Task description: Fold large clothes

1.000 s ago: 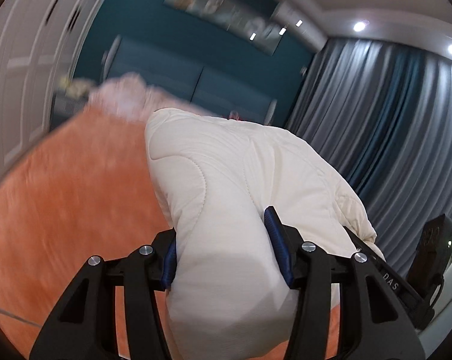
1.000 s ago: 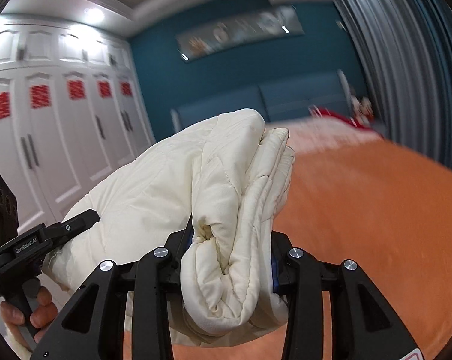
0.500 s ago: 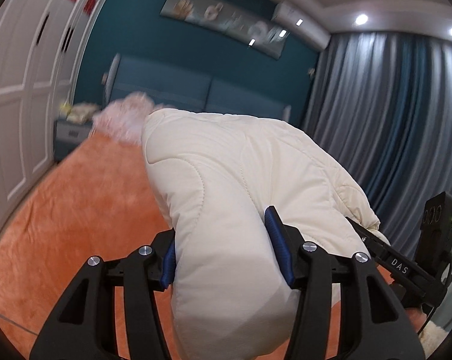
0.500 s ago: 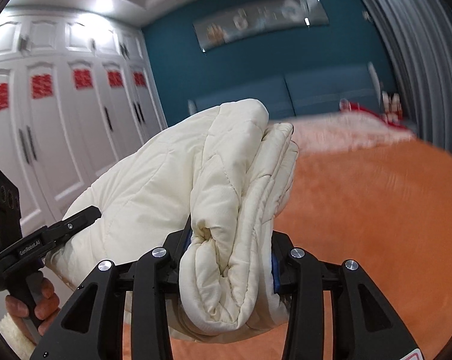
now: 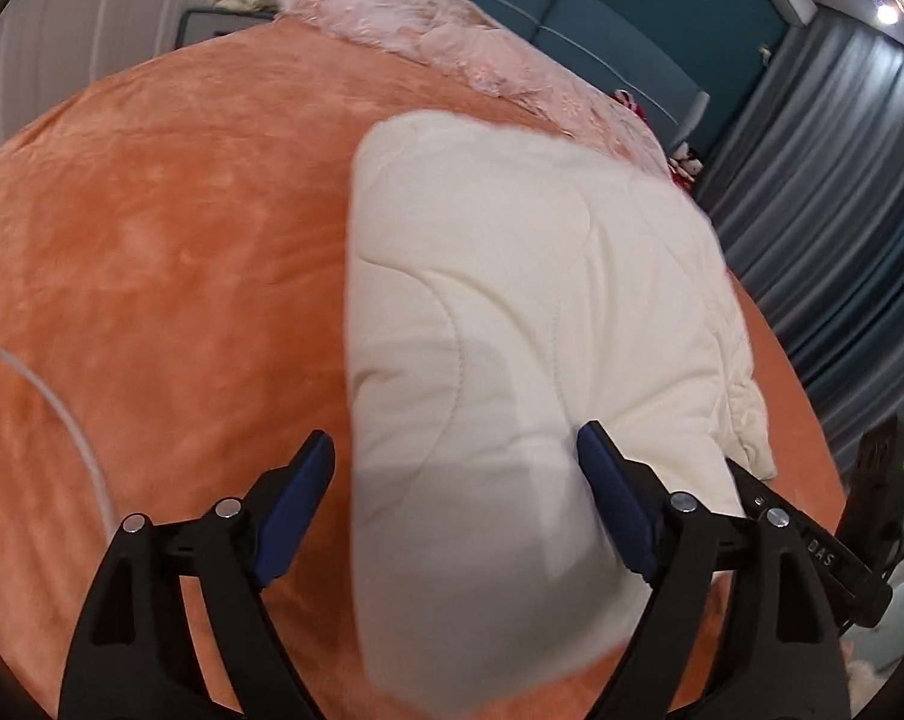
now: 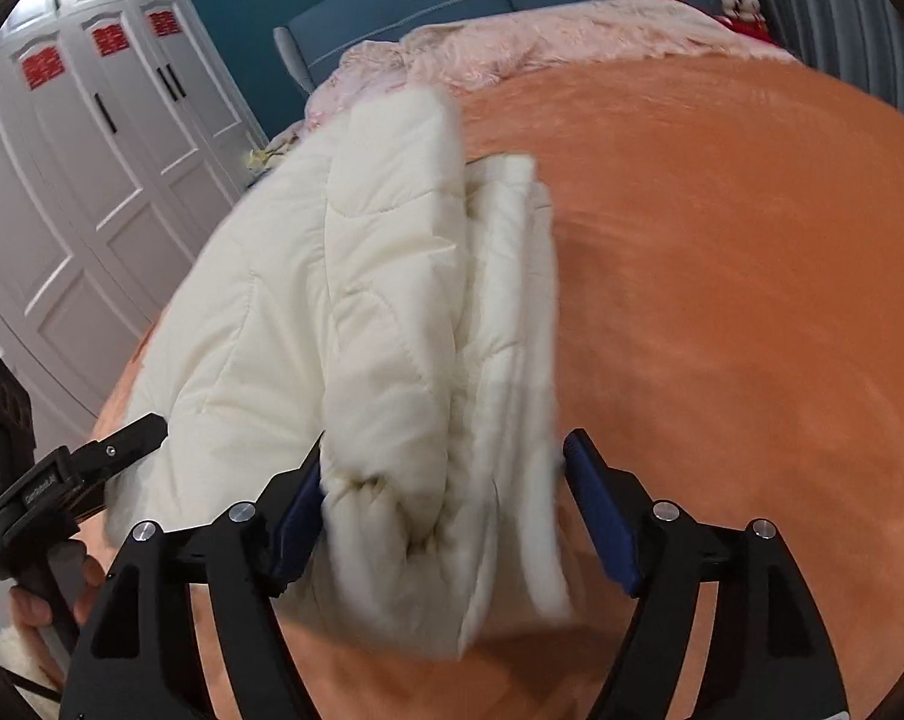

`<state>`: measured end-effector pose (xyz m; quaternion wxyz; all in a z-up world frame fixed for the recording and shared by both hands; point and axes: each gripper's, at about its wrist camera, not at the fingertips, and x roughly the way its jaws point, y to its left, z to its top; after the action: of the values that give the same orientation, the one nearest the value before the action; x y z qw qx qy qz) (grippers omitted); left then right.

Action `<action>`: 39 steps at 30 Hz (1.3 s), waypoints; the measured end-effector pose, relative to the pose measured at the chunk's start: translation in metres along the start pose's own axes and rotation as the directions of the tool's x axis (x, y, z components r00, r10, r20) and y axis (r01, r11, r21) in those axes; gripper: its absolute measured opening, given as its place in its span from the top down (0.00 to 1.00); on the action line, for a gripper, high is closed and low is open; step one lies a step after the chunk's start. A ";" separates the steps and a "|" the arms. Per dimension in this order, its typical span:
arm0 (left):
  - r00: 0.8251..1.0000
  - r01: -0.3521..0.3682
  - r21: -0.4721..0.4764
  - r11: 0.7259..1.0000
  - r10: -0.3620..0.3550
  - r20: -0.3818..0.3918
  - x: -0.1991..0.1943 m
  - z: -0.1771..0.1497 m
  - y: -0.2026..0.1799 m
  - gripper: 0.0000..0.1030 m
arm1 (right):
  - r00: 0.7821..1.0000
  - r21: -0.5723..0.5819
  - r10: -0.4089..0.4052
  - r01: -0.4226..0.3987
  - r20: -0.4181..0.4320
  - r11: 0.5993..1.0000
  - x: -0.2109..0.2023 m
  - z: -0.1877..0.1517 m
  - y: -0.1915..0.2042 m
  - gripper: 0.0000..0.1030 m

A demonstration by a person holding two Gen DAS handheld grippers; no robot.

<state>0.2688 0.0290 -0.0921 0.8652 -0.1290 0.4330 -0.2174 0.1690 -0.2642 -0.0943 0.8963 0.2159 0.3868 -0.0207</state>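
Note:
A folded cream quilted coat [image 5: 511,270] lies on the orange bed cover [image 5: 152,240], blurred by motion. My left gripper [image 5: 454,435] straddles its near left end with jaws opening; the left blue pad [image 5: 296,492] stands apart from the cloth and the right pad rests against it. In the right wrist view the coat [image 6: 362,300] shows its stacked folded edges. My right gripper [image 6: 449,441] straddles that end, jaws opening, with a small gap at the right pad [image 6: 595,510].
A pink fluffy blanket [image 5: 452,42] lies at the head of the bed, before a blue headboard [image 6: 422,0]. White wardrobes [image 6: 80,150] stand on the left and grey curtains [image 5: 841,180] on the right. A white cable [image 5: 62,414] crosses the cover. A hand [image 6: 32,600] holds the left tool.
Both grippers came down with the coat from mid-air onto the bed. Both pairs of jaws, earlier pressed on the coat, now stand wider apart around it.

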 end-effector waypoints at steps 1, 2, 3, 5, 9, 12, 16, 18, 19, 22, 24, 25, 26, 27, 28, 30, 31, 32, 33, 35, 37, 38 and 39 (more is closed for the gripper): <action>1.000 -0.011 0.003 1.000 0.011 0.000 -0.006 0.000 -0.002 0.23 | 1.000 0.001 -0.013 0.013 0.003 1.000 -0.012 0.002 0.001 0.29; 0.999 -0.039 0.010 0.999 0.039 0.004 -0.018 0.005 -0.006 0.23 | 0.999 -0.009 -0.038 0.038 0.019 0.999 -0.028 0.004 0.003 0.29; 0.998 -0.065 0.016 0.998 0.065 0.006 -0.024 0.007 -0.011 0.23 | 0.998 -0.021 -0.056 0.057 0.038 0.998 -0.040 0.006 0.011 0.29; 0.989 -0.146 0.046 0.988 0.145 0.020 -0.041 0.024 -0.025 0.23 | 0.990 -0.060 -0.097 0.104 0.103 0.993 -0.069 0.016 0.026 0.29; 0.966 -0.258 0.103 0.961 0.252 0.064 -0.052 0.057 -0.060 0.37 | 0.987 -0.153 -0.131 0.145 0.097 0.978 -0.073 0.053 0.063 0.75; 0.965 -0.262 0.124 0.957 0.257 0.059 -0.036 0.077 -0.078 0.48 | 0.984 -0.207 -0.158 0.173 0.087 0.963 -0.048 0.077 0.084 0.90; 0.958 -0.283 0.146 0.948 0.286 0.000 0.016 0.085 -0.082 0.75 | 0.979 -0.224 -0.200 0.205 0.044 0.953 0.001 0.087 0.087 0.95; 0.952 -0.300 0.156 0.941 0.306 -0.019 0.040 0.077 -0.078 0.76 | 0.972 -0.232 -0.236 0.234 0.023 0.944 0.027 0.083 0.082 0.96; 0.949 -0.309 0.165 0.937 0.315 -0.011 0.046 0.072 -0.078 0.76 | 0.968 -0.236 -0.250 0.246 0.013 0.940 0.039 0.077 0.076 0.97; 0.944 -0.330 0.184 0.926 0.329 0.036 0.061 0.060 -0.077 0.76 | 0.967 -0.233 -0.252 0.249 0.018 0.940 0.057 0.066 0.066 1.00; 0.942 -0.335 0.178 0.925 0.330 0.057 0.067 0.055 -0.075 0.76 | 0.973 -0.213 -0.229 0.229 0.024 0.950 0.063 0.060 0.058 1.00; 0.942 -0.334 0.175 0.926 0.327 0.068 0.072 0.054 -0.072 0.76 | 0.975 -0.208 -0.221 0.222 0.031 0.953 0.066 0.058 0.057 1.00; 0.942 -0.334 0.174 0.926 0.325 0.082 0.078 0.053 -0.070 0.76 | 0.976 -0.202 -0.212 0.216 0.043 0.955 0.069 0.055 0.054 1.00; 0.942 -0.335 0.173 0.926 0.324 0.091 0.079 0.052 -0.070 0.76 | 0.977 -0.200 -0.208 0.215 0.055 0.956 0.071 0.053 0.054 1.00; 0.938 -0.343 0.175 0.923 0.328 0.111 0.083 0.049 -0.070 0.76 | 0.976 -0.196 -0.204 0.214 0.070 0.957 0.073 0.050 0.053 1.00; 0.931 -0.359 0.183 0.915 0.338 0.140 0.086 0.044 -0.071 0.76 | 0.973 -0.194 -0.206 0.222 0.100 0.955 0.078 0.046 0.053 1.00; 0.927 -0.367 0.186 0.912 0.342 0.154 0.089 0.043 -0.071 0.76 | 0.971 -0.197 -0.210 0.229 0.112 0.953 0.078 0.044 0.054 1.00; 0.925 -0.369 0.183 0.911 0.342 0.164 0.090 0.041 -0.071 0.76 | 0.970 -0.198 -0.212 0.233 0.122 0.952 0.079 0.042 0.054 1.00; 0.925 -0.368 0.178 0.912 0.340 0.170 0.090 0.041 -0.070 0.76 | 0.969 -0.197 -0.211 0.233 0.126 0.952 0.081 0.042 0.054 1.00; 0.923 -0.367 0.167 0.915 0.337 0.184 0.092 0.039 -0.068 0.76 | 0.971 -0.191 -0.199 0.221 0.130 0.956 0.083 0.042 0.052 1.00; 0.917 -0.378 0.165 0.911 0.344 0.201 0.093 0.036 -0.070 0.76 | 0.972 -0.187 -0.191 0.215 0.135 0.959 0.084 0.042 0.050 1.00; 0.914 -0.383 0.166 0.909 0.348 0.207 0.094 0.035 -0.070 0.76 | 0.972 -0.188 -0.191 0.215 0.139 0.958 0.085 0.041 0.050 1.00; 0.912 -0.389 0.168 0.906 0.352 0.212 0.095 0.034 -0.071 0.76 | 0.971 -0.188 -0.191 0.216 0.142 0.958 0.084 0.041 0.050 1.00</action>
<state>0.3277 -0.0779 -0.1082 0.9343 0.0279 0.3463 -0.0799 0.2661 -0.2239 -0.1102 0.9286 0.0811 0.3516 -0.0868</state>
